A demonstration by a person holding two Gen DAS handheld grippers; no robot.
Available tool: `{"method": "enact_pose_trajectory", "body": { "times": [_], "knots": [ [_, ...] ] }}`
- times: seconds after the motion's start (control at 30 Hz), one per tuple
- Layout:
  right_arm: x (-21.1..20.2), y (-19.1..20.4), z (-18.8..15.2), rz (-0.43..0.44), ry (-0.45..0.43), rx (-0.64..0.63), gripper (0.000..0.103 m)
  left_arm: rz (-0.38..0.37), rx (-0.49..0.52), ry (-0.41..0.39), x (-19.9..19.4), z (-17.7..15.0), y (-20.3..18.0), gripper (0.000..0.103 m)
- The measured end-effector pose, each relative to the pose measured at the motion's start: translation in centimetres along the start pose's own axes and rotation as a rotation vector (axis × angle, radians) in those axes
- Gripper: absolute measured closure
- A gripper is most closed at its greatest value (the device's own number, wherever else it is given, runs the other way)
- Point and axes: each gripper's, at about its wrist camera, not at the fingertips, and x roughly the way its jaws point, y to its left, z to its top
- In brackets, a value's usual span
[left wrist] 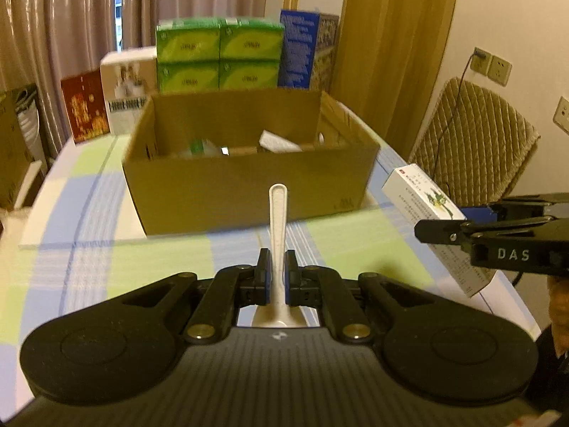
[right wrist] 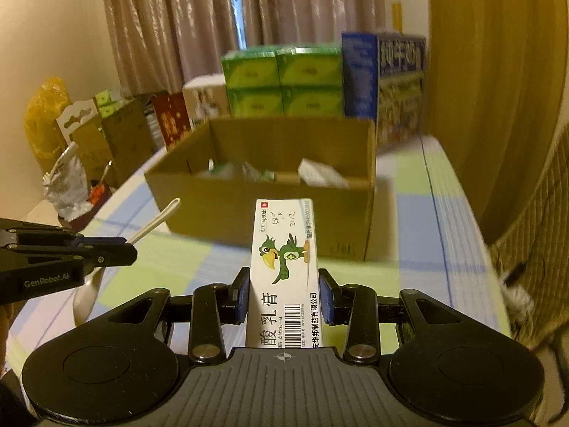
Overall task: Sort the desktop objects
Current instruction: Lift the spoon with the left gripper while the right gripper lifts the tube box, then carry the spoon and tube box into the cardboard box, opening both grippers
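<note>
My left gripper [left wrist: 278, 267] is shut on a white plastic spoon [left wrist: 278, 220], handle pointing ahead, bowl toward the camera. It hangs above the checked tablecloth [left wrist: 89, 213], short of an open cardboard box [left wrist: 249, 185]. In the right wrist view my right gripper [right wrist: 282, 286] is shut on a white medicine carton [right wrist: 284, 270] printed with a green bird, held lengthwise. The box [right wrist: 270, 210] lies straight ahead with several small items inside. Each gripper shows in the other's view: the right one [left wrist: 448, 227] with its carton [left wrist: 423, 195], the left one [right wrist: 121, 249] with the spoon [right wrist: 156, 220].
Behind the cardboard box stand stacked green boxes [left wrist: 218, 55], a blue box [left wrist: 298, 49], a white box [left wrist: 128, 85] and a red one [left wrist: 85, 106]. A quilted chair back [left wrist: 473, 149] stands right of the table. Bags and cartons [right wrist: 71, 149] crowd the floor at left.
</note>
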Motion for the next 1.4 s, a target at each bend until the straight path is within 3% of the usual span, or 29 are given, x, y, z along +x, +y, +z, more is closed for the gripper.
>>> {"method": "enact_pose_trajectory", "body": {
  "times": [0.27,0.53,1.4],
  "knots": [
    [1.4,-0.6,5.5,0.013,-0.037,-0.049,0.067,0.006,0.023,-0.043,0.5,5.7,1.6,0.099],
    [3.9,-1.2,8.5,0.002,-0.019,-0.083,0.067,0.031,0.052,-0.024,2.5,9.2,2.4,0.099],
    [8.0,-2.1,11.8,-0.006,0.016,-0.114,0.067,0.036,0.023,0.064,7.6,11.7,6.2,0.099]
  ]
}}
